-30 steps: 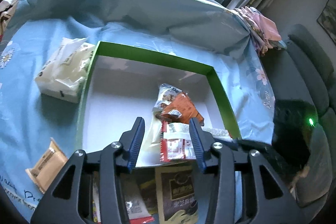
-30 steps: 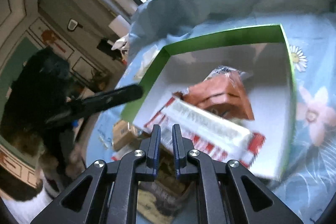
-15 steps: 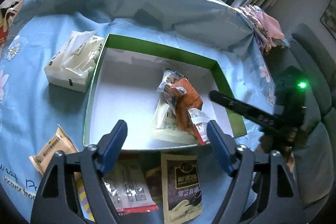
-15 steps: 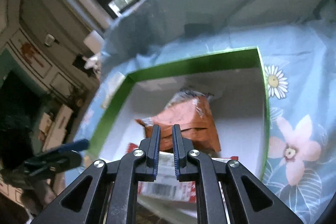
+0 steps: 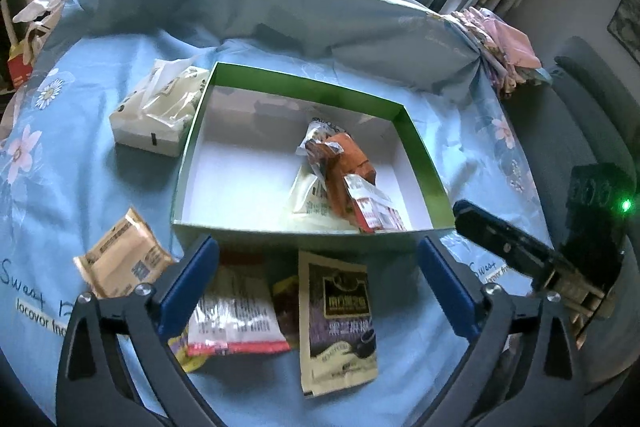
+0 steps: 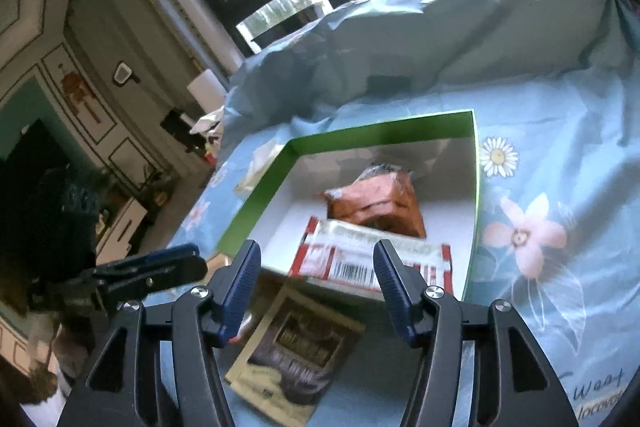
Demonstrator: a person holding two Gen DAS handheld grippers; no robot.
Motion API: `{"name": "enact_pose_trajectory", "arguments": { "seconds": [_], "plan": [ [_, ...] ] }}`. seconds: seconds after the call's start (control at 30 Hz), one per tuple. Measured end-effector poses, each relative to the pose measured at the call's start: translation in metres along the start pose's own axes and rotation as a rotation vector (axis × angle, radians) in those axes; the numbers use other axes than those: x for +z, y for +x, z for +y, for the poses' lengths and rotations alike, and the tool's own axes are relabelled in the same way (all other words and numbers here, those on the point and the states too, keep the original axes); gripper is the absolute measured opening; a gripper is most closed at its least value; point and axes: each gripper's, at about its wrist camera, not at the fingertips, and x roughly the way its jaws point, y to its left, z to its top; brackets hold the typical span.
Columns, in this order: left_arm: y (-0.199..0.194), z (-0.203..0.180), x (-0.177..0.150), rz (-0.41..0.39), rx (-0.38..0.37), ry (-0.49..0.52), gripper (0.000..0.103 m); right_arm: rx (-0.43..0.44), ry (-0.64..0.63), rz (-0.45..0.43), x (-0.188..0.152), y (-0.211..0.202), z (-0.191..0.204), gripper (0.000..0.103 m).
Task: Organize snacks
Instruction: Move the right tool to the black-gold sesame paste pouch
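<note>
Snacks, part boxed: orange packet [image 5: 349, 163] and red-white packet [image 5: 374, 209] inside green-rimmed box [image 5: 304, 83]; dark sachet [image 5: 338, 319] and tan packet [image 5: 122, 261] loose just outside its near wall; left gripper [image 5: 318, 281] and right gripper [image 6: 316, 281] both spread wide, empty; advise pinching sachet by an edge, lifting clear over near wall into bare left floor.

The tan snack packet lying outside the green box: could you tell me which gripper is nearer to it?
Left. The tan snack packet lies just beside the left gripper, by its left finger. The right gripper hangs near the green box, on its far side.
</note>
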Motion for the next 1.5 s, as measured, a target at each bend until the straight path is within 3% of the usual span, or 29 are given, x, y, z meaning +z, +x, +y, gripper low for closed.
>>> {"name": "enact_pose_trajectory", "arguments": {
  "seconds": [0.53, 0.9, 1.33, 1.5],
  "plan": [
    [-0.014, -0.002, -0.061, 0.025, 0.075, 0.013, 0.102, 0.062, 0.067, 0.112, -0.054, 0.018, -0.015, 0.061],
    [0.014, -0.006, -0.104, 0.118, 0.007, 0.035, 0.102, 0.079, 0.066, 0.203, -0.067, 0.044, -0.015, 0.061],
    [0.030, -0.011, -0.104, 0.112, -0.023, 0.034, 0.102, 0.077, 0.056, 0.254, -0.076, 0.059, -0.012, 0.061],
    [0.034, -0.012, -0.104, 0.110, -0.029, 0.037, 0.096, 0.072, 0.046, 0.273, -0.080, 0.065, -0.009, 0.061]
  ]
}}
